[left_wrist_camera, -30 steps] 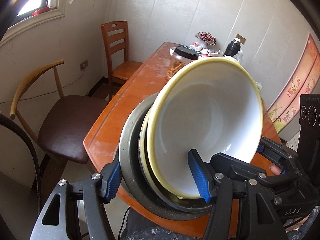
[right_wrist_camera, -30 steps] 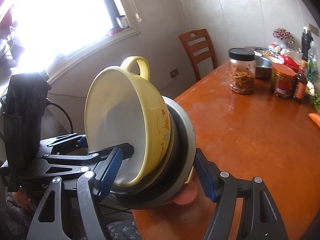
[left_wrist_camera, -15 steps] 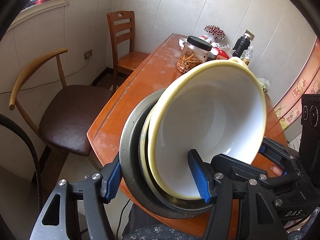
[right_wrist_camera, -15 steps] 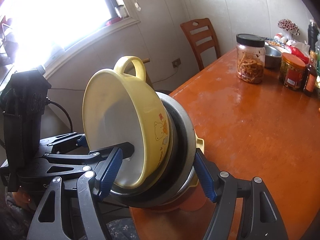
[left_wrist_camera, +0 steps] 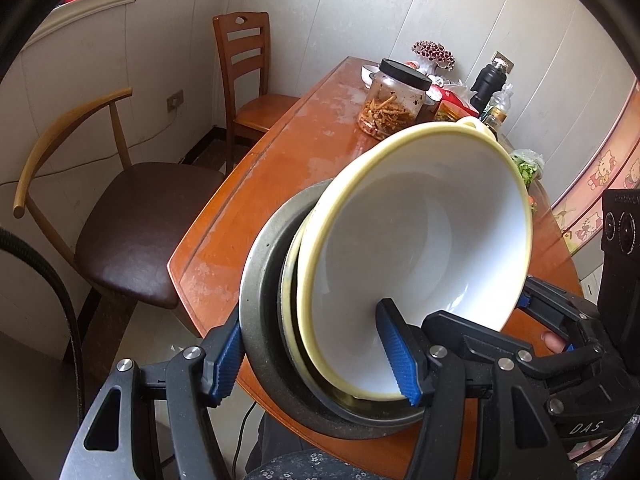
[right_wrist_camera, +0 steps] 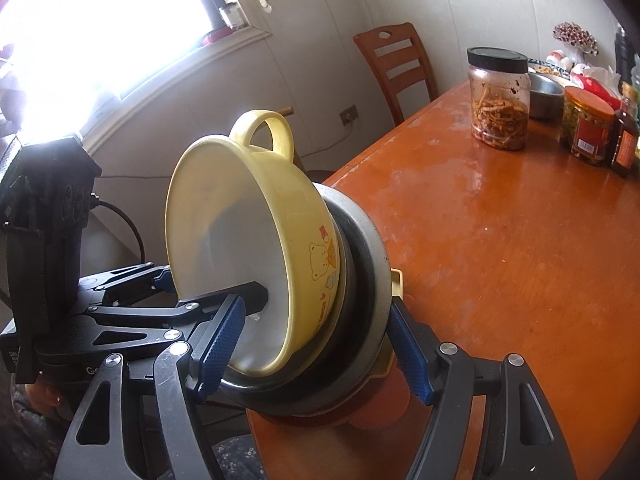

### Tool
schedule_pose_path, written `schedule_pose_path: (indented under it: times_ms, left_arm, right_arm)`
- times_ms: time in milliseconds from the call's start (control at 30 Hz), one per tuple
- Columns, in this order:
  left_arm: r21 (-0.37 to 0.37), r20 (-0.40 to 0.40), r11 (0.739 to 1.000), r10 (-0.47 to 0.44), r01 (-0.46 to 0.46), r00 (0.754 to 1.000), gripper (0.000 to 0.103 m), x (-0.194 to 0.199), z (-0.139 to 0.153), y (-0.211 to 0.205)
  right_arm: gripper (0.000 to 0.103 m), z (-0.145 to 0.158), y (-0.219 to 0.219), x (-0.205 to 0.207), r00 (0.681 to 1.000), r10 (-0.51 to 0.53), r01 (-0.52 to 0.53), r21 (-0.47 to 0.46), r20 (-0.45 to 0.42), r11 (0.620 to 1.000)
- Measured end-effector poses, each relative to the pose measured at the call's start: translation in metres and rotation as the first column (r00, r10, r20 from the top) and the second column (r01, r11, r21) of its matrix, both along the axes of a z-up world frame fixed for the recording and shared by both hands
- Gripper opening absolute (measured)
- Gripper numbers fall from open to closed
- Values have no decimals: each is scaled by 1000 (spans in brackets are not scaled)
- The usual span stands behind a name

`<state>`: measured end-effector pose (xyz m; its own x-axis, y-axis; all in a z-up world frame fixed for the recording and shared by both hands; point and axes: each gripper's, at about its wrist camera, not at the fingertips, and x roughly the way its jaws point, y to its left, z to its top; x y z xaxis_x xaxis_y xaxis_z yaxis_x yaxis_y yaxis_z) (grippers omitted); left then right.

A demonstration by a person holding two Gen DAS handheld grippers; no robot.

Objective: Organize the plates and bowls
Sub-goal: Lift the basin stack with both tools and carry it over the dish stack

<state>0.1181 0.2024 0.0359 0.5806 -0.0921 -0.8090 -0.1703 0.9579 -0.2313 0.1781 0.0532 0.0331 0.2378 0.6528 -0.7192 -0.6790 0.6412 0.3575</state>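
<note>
A stack of dishes is held tilted on its side above the near edge of the orange wooden table. A yellow bowl with a white inside and a loop handle nests in a grey metal plate. My left gripper is shut on the stack, one finger behind the plate, one inside the bowl. My right gripper is shut on the same stack from the other side; the bowl shows a bear print and the grey plate sits behind it. A yellow-edged dish and something orange lie behind the plate, mostly hidden.
A glass jar of dried strips, other jars, bottles and a metal bowl crowd the table's far end. A brown-seat chair and a wooden chair stand to the left. A window is beside them.
Both grippers with the stack have moved back and lower toward the table's near edge. The jar and far clutter now show above the bowl rim. The grip is unchanged.
</note>
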Motion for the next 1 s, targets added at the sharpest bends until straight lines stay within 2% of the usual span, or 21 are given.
schedule_pose_path:
  times_ms: [1000]
  left_arm:
    - [29,-1,1000,10,-10,1000,62,1,-4,-5]
  right_arm:
    - [74,-6,-1,2,1000,-1,1,-6,-1,1000]
